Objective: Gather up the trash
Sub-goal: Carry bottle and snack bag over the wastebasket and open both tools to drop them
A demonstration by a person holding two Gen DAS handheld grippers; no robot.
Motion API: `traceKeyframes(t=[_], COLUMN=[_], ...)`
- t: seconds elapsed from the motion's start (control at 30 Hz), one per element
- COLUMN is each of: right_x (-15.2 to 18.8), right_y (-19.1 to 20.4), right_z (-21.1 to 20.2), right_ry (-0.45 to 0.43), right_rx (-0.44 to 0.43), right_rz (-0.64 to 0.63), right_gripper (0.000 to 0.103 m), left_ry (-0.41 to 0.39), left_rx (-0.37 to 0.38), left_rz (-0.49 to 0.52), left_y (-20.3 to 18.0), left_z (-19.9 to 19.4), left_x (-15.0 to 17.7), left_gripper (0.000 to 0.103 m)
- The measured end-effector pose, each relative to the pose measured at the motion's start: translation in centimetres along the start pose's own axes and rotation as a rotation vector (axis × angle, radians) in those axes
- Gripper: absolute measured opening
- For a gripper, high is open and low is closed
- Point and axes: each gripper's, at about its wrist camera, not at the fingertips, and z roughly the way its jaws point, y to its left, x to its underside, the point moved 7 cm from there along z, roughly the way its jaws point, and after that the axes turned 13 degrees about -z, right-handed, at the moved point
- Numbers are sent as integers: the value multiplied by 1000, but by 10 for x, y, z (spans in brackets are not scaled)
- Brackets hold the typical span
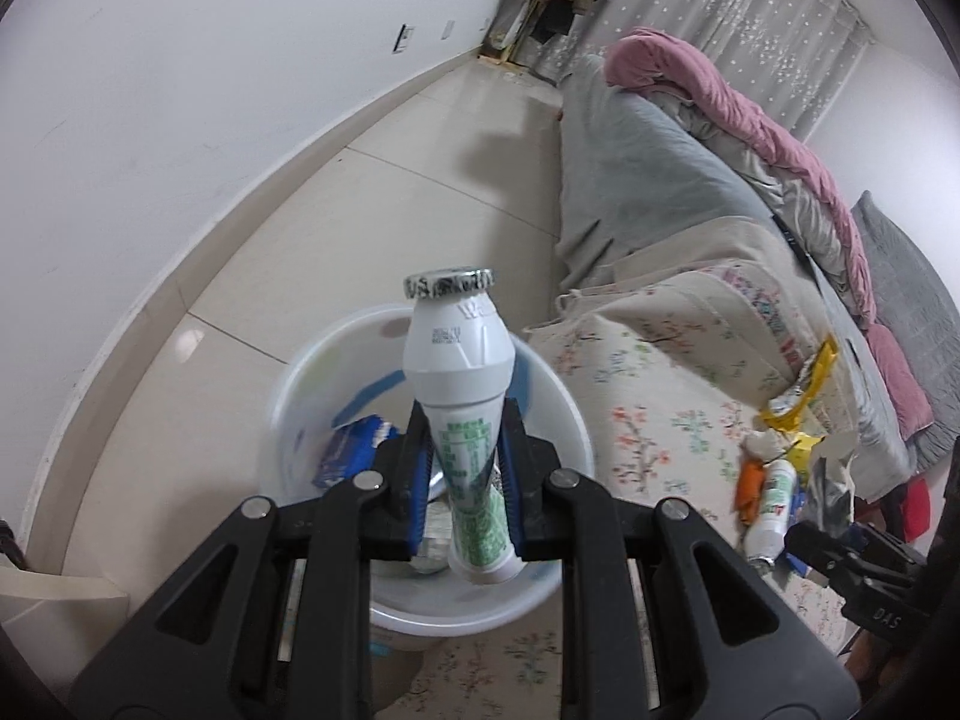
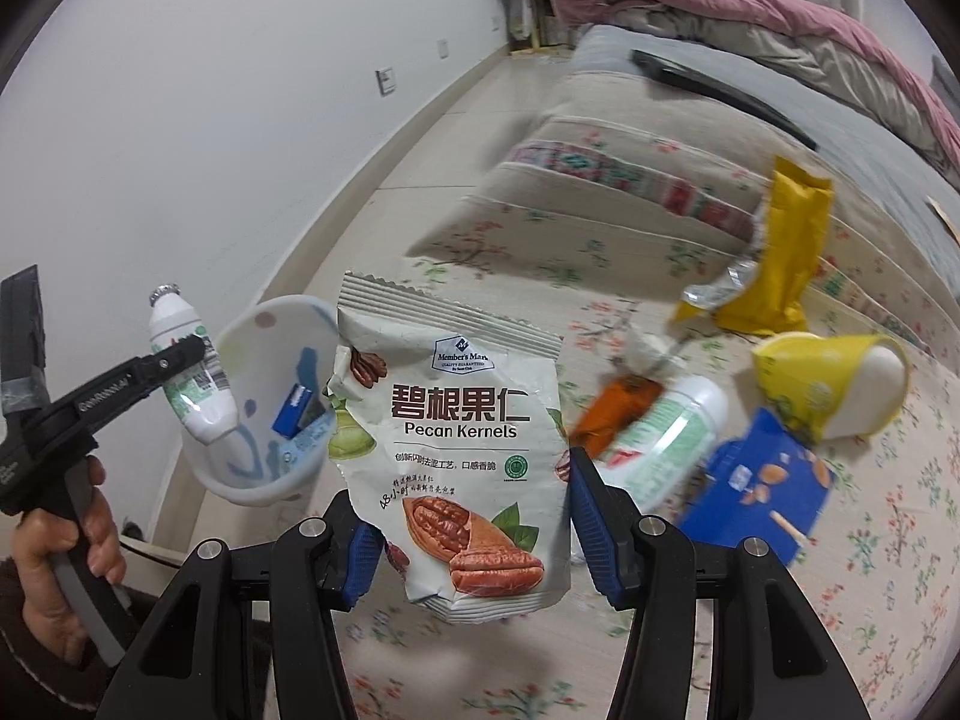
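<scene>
Nearest us, the left gripper had its jaws drawn almost together on the lower body of a white yogurt-drink bottle, green print between the blue pads. The bottle's long axis ran straight out along the jaws, foil cap at the far end, base toward the camera.

Directly beyond and beneath it sat the white plastic bin, on the floor against the edge of the bed. A blue carton already lay inside. We judged this the relation the coming move turns on: bottle over the bin's mouth, so letting go looked like the next step.

The right gripper had its jaws partly spread, pressing both side edges of a torn pecan-kernel bag. The bag stood flat-on between the pads, its sealed top edge farthest from the camera. From that view the bin lay off to the left, beside the bag, not under it. The left hand was nearer the bin; the right had some way to carry across.

Farther off on the floral bedcover more trash remained: a second white bottle, a blue box, a yellow cup on its side, a yellow wrapper.
</scene>
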Motion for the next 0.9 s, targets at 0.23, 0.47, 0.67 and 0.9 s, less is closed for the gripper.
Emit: traceKeyframes(t=[0.23, 0.47, 0.67, 0.9], right_x=[-14, -19, -27, -35], right_y=[31, 45, 61, 91], right_z=[19, 38, 59, 85], right_ry=[1, 28, 50, 85], right_rx=[-34, -81, -93, -122], right_rz=[-44, -75, -103, -140], right_gripper=[57, 57, 57, 57], left_ry=[52, 50, 50, 30], left_rx=[-19, -153, -300, -336], left_rz=[-16, -13, 34, 41], left_y=[18, 43, 68, 85], left_z=[4, -6, -15, -26], left_x=[-4, -6, 1, -4], left_gripper=[36, 87, 96, 97])
